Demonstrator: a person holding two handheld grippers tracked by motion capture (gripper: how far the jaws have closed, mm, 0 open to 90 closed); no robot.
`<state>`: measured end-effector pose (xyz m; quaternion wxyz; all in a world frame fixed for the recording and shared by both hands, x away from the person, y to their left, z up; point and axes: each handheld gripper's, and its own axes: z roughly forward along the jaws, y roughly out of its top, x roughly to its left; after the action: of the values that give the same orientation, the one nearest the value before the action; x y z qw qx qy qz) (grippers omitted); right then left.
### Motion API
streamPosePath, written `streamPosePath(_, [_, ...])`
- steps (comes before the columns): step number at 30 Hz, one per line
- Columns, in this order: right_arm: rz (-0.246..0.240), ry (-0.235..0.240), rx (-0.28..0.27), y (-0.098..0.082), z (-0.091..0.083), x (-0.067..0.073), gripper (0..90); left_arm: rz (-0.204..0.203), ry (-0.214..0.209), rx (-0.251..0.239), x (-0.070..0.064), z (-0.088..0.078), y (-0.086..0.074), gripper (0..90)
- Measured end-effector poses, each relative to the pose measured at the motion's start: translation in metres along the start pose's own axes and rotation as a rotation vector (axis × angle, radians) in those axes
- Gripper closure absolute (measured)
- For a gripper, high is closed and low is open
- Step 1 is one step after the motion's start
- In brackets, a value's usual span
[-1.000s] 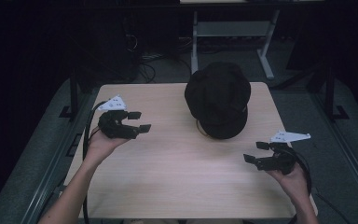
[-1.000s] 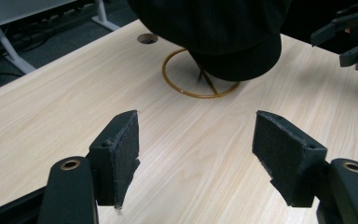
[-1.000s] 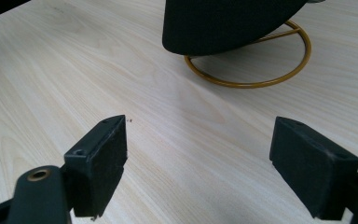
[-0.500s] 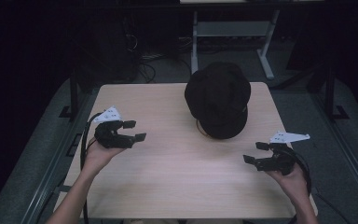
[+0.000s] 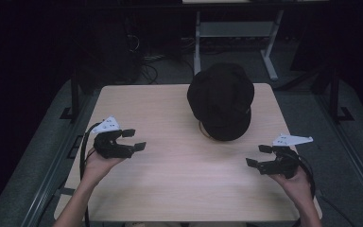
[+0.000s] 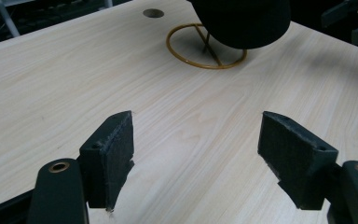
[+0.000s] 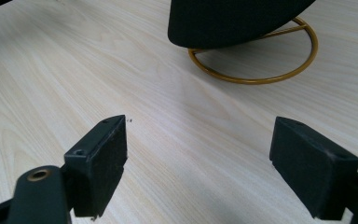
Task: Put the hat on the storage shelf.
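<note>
Black hat on its stand, grippers waiting either side

The left gripper (image 5: 133,140) hovers with jaws spread, just been opening, nothing between them. The black hat (image 5: 221,100) sits on a gold wire stand (image 6: 205,46) at the table's (image 5: 170,189) far middle, seemingly elongated front-to-back (no readable label). The right gripper (image 5: 259,156) gapes empty.

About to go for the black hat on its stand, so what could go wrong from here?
The black hat sits loose on a thin gold wire stand; a one-sided pull may tip the stand or drag it along.

The stand is close to the table's far edge, so a push could send it off.

Both the left gripper and right gripper are open, apart from the hat; soft fabric may slip.
</note>
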<state>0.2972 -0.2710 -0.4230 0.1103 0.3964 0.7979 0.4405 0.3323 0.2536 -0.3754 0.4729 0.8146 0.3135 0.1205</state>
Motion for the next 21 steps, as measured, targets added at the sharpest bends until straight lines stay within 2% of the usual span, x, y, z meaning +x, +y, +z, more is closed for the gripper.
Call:
streamPosePath(13, [-0.001,0.002,0.006,-0.001,0.001,0.001,18.6,0.024,0.025,0.029,-0.007,0.002,-0.016,24.9])
streamPosePath(21, [-0.011,0.002,0.009,-0.002,0.001,0.002,18.6,0.013,0.033,0.025,-0.01,0.003,-0.025,24.9])
